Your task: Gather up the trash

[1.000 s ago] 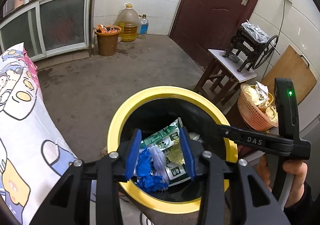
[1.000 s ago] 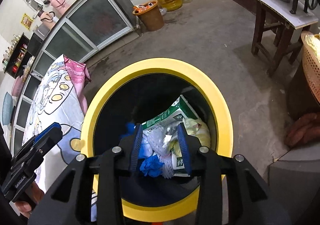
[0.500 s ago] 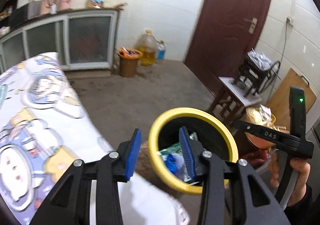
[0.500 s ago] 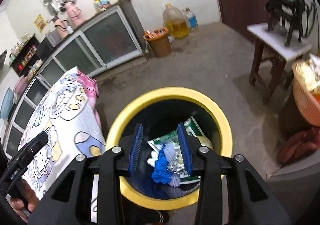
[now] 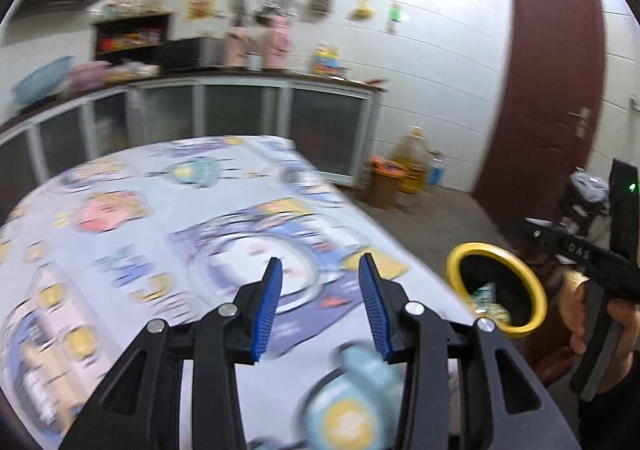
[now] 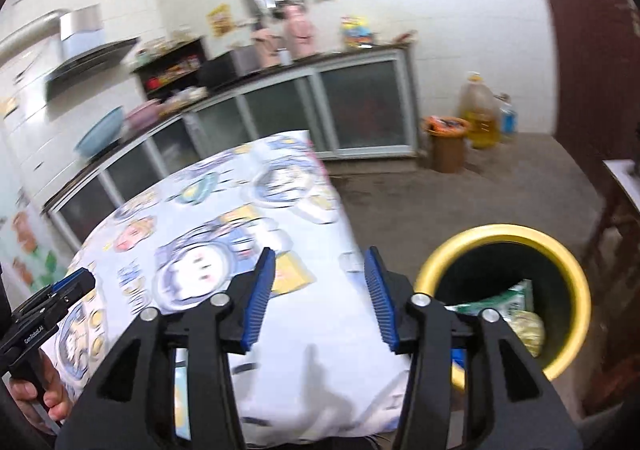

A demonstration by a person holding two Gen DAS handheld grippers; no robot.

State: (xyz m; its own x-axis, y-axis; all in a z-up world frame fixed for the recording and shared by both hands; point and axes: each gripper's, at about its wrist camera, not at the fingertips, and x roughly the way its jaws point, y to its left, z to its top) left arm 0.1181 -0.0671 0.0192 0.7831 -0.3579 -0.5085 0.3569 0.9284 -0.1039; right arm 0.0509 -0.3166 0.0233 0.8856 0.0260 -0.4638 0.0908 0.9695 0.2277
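The yellow-rimmed black trash bin (image 5: 532, 290) (image 6: 576, 274) stands on the floor right of the table, with a green-and-white packet (image 6: 504, 302) and other wrappers inside. My left gripper (image 5: 320, 270) hovers over the cartoon-print tablecloth (image 5: 160, 218), jaws apart with nothing between them. My right gripper (image 6: 320, 262) is above the cloth's near edge (image 6: 320, 370) just left of the bin; its jaws are opening and nothing is between them. In the left wrist view the right gripper's handle (image 5: 616, 250) sits in a hand at the right edge. No trash shows on the blurred cloth.
A long counter with glass-fronted cabinets (image 5: 240, 114) runs behind the table. A brown bin (image 6: 446, 142), a yellow oil jug (image 6: 480, 110) and a water bottle (image 6: 507, 118) stand by the wall. A dark red door (image 5: 552, 82) is at the right.
Both grippers rose from over the bin's mouth and swung left above the table. The bin slid to the right side of both views. The right jaws have widened.
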